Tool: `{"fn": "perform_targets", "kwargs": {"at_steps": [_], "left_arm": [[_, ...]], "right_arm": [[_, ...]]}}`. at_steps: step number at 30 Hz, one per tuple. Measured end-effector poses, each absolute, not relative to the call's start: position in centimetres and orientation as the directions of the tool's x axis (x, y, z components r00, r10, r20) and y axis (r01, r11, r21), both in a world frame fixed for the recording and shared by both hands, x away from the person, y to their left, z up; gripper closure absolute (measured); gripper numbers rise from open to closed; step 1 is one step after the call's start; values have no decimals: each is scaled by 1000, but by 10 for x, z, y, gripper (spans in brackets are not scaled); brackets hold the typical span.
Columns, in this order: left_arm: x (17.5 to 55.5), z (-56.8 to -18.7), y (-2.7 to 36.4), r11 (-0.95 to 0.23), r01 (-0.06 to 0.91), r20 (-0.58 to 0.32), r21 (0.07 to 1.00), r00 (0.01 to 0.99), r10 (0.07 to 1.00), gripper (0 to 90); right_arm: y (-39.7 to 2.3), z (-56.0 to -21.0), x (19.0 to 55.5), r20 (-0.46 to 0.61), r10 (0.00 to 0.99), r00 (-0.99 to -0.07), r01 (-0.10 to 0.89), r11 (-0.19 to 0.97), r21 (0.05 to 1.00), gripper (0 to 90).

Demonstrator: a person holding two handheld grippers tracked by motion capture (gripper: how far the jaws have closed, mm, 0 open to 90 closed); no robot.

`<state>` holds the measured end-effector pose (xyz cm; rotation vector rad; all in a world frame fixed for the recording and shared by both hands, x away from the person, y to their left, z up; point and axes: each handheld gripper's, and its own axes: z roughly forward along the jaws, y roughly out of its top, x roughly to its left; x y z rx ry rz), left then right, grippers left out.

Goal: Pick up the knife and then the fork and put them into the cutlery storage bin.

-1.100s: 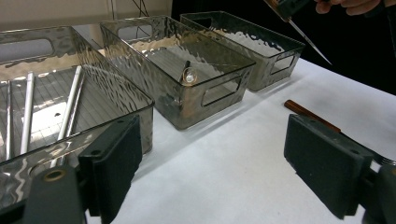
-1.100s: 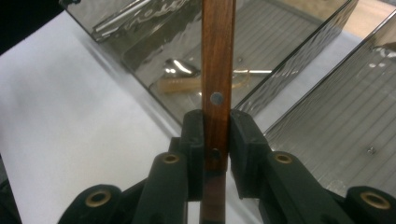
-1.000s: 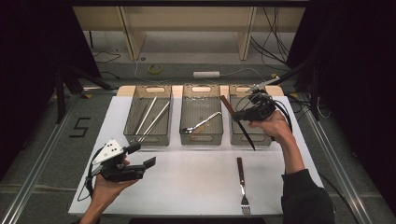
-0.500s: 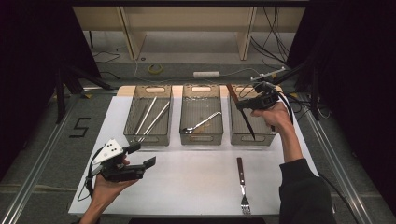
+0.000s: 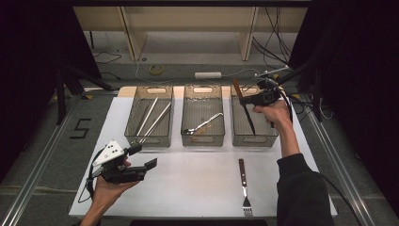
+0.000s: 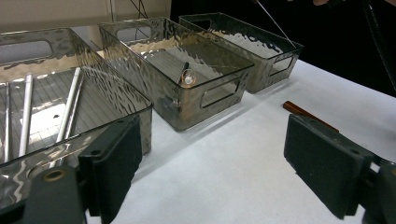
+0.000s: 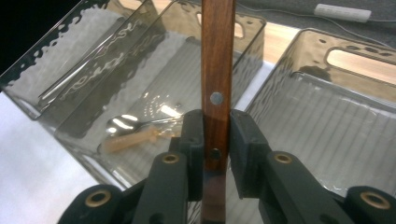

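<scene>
Right tool (image 7: 215, 140): clamped on the wooden-handled knife (image 5: 244, 107), which hangs tilted over the right clear plastic bin (image 5: 254, 134).
Left tool (image 6: 212, 172): jaws wide apart, empty, low over the white desk (image 5: 197, 179).
Middle bin (image 5: 202, 136): spoon (image 5: 203, 125).
Left bin (image 5: 149, 136): metal chopsticks (image 5: 153, 118).
Desk front: wooden-handled fork (image 5: 243, 186).

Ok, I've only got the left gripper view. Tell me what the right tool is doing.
Observer: The right tool is shut on a knife, clamped on its wooden handle.
Operator: Say where the blade is.
Observer: It slants down over the right-hand bin, tip toward the bin's near wall.
Operator: Now name that brown handle lying on the table.
Observer: It belongs to a fork, prongs toward the table's near edge.
</scene>
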<state>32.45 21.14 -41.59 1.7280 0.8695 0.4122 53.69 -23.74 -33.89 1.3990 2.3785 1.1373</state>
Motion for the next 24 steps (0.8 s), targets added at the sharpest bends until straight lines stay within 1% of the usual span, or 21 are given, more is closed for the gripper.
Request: {"fn": "perform_targets", "kwargs": {"at_steps": [8,24], "left_arm": [[324,-416,211,-125,345,-150,930,669,728,190],[324,-416,212,-124,342,-148,931,666,731,190]], "right_arm": [[-241,-342,542,242,829,-504,682,211,700,773],[-244,-351,548,238,862,-447,684,158,713,773]]}}
